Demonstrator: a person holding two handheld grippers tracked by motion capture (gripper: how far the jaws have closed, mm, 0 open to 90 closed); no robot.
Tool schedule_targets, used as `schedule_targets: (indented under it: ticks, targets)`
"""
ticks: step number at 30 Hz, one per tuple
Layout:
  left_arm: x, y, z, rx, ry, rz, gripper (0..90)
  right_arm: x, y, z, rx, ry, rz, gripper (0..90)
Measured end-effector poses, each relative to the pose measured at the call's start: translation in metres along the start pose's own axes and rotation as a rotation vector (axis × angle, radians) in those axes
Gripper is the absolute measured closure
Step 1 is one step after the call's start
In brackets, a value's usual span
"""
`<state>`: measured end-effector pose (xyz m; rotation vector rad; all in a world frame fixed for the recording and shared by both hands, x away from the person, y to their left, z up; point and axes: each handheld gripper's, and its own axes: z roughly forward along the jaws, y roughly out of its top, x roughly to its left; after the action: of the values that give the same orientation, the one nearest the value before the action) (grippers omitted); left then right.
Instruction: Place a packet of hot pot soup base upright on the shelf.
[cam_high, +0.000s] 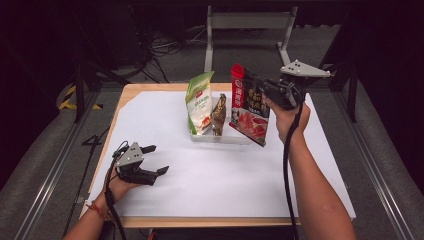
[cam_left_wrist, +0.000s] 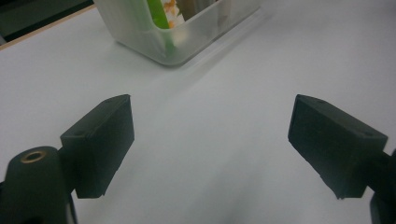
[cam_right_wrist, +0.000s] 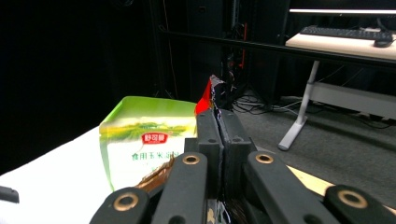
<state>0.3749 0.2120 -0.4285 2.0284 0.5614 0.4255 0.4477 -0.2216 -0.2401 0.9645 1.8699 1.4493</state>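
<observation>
At the near left of the table (cam_high: 150, 200), which is covered with a white sheet, we see the left gripper (cam_high: 156, 160) held low over the surface in the person's left hand (cam_high: 120, 185). Its jaws stand wide apart with nothing between them; in the left gripper view they frame only bare white sheet, with the corner of the clear plastic bin (cam_left_wrist: 187, 42) ahead of them.

Moving right, that clear bin (cam_high: 220, 136) sits near the middle of the table, toward its far side. Inside it, at the left, a green and white pouch (cam_high: 199, 102) stands upright, and just beside it on the right a smaller brown packet (cam_high: 218, 115) also stands on end.

Further right, the red pouch (cam_high: 249, 107) hangs in the air at the right end of the bin, its lower edge down by the bin's right rim; whether it touches the rim we cannot tell. The right gripper (cam_high: 260, 86) is clamped on its upper right edge, held up by the person's right hand (cam_high: 287, 115). In the right gripper view the two jaws are pressed together on the red pouch's thin top seam (cam_right_wrist: 208, 95), which pokes up beyond the tips, with the green and white pouch (cam_right_wrist: 144, 140) just to the left behind them and a glimpse of the brown packet (cam_right_wrist: 156, 176) lower down.
</observation>
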Motion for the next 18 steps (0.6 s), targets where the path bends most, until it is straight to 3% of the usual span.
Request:
schedule_targets:
  ticks: [4, 7, 12, 14, 18]
  targets:
    - [0.0, 0.0, 0.001, 0.008, -0.006, 0.006, 15.0, 0.0, 0.001, 0.012, -0.001, -0.025, 0.0, 88.8]
    - [0.0, -0.001, 0.001, 0.008, -0.007, 0.003, 14.9, -0.002, 0.001, 0.019, -0.005, -0.02, 0.03, 88.8]
    - [0.001, -0.002, 0.001, 0.008, -0.012, 0.0, 14.9, -0.001, 0.002, 0.038, 0.003, -0.047, 0.038, 88.7]
    - [0.001, -0.002, 0.001, 0.01, -0.014, 0.0, 14.9, -0.003, 0.001, 0.045, -0.004, -0.039, 0.067, 88.8]
    - [0.002, -0.002, 0.001, 0.01, -0.017, 0.006, 14.9, -0.004, 0.0, 0.053, -0.004, -0.061, 0.068, 88.7]
